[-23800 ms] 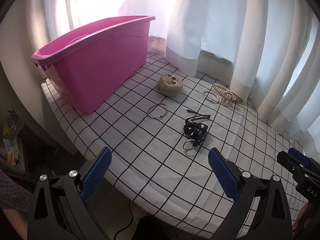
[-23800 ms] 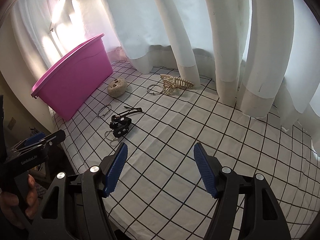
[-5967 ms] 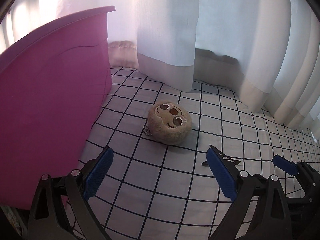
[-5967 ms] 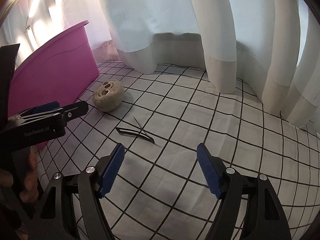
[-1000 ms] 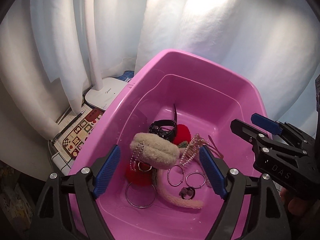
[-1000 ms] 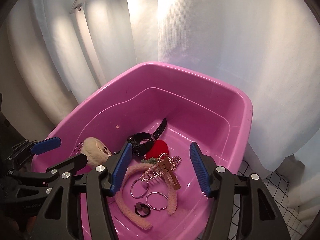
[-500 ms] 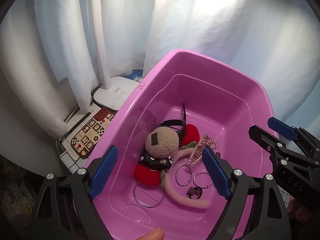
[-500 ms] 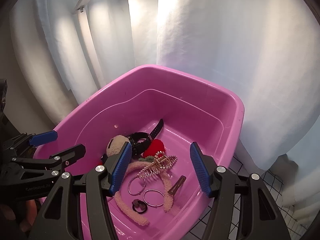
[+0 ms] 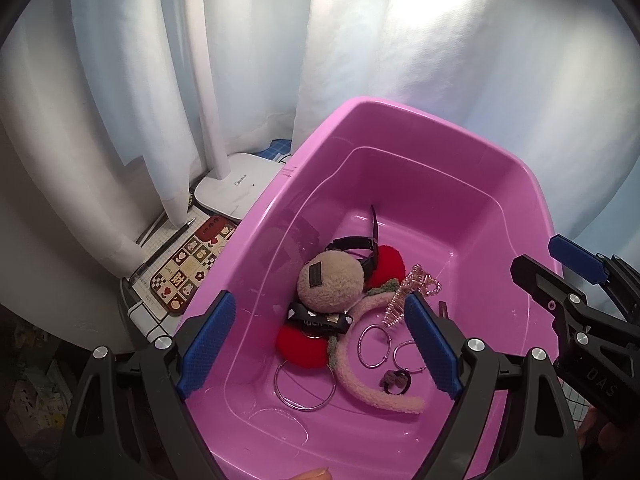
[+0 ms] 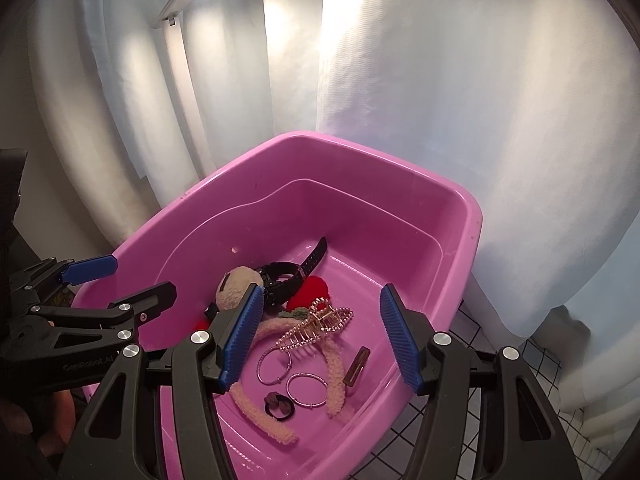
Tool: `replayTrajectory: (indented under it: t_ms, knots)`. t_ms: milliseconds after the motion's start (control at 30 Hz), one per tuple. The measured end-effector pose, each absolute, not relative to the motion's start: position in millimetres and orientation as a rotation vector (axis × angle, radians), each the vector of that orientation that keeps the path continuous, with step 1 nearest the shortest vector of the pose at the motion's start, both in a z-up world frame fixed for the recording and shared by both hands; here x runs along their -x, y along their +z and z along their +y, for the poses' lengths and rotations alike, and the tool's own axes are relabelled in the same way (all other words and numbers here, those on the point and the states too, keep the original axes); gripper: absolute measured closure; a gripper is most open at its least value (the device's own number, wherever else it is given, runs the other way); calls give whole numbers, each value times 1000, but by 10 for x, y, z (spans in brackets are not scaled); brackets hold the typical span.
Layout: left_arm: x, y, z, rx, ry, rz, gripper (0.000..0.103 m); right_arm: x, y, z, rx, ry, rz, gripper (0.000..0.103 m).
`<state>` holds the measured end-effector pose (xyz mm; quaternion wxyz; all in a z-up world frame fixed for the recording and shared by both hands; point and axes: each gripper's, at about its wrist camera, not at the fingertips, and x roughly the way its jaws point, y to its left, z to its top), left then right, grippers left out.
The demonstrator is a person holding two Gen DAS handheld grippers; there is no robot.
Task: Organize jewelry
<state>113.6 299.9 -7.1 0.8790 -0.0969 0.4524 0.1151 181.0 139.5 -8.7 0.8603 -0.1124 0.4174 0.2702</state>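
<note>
Both tools hang over the pink tub (image 9: 516, 184), pointed down into it. My left tool (image 9: 316, 342) stands wide with nothing between its pads, and my right tool (image 10: 320, 336) sits at a middling gap, also empty. All the jewelry I can see lies on the tub floor: the plush ball (image 9: 330, 280) on top of the red pom-poms (image 9: 386, 264) and black watch (image 10: 280, 274), the fuzzy headband (image 10: 334, 364) curling around the thin hoops (image 10: 306, 390), and the gold claw clip (image 10: 316, 326) beside them.

I judge the plush and headband soft and light, easy to pinch anywhere (they will squash, not slip). Hoops look thin, stiff and slick, lying flat, so I would take them across the wire. That claw clip has fine teeth, so the spine looks like its safest hold.

Tub walls rise steeply on every side, leaving room mainly from straight above. White curtains (image 10: 440, 100) close in behind, and a lamp base (image 9: 236, 184) sits just beside the left rim.
</note>
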Motion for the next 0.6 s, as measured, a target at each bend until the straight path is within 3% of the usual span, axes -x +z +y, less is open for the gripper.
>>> replayTrajectory:
  t_ms: [600]
  knots:
    - [-1085, -46, 2902, 190, 240, 939, 18, -1757, -66, 1330, 237, 566, 868, 45]
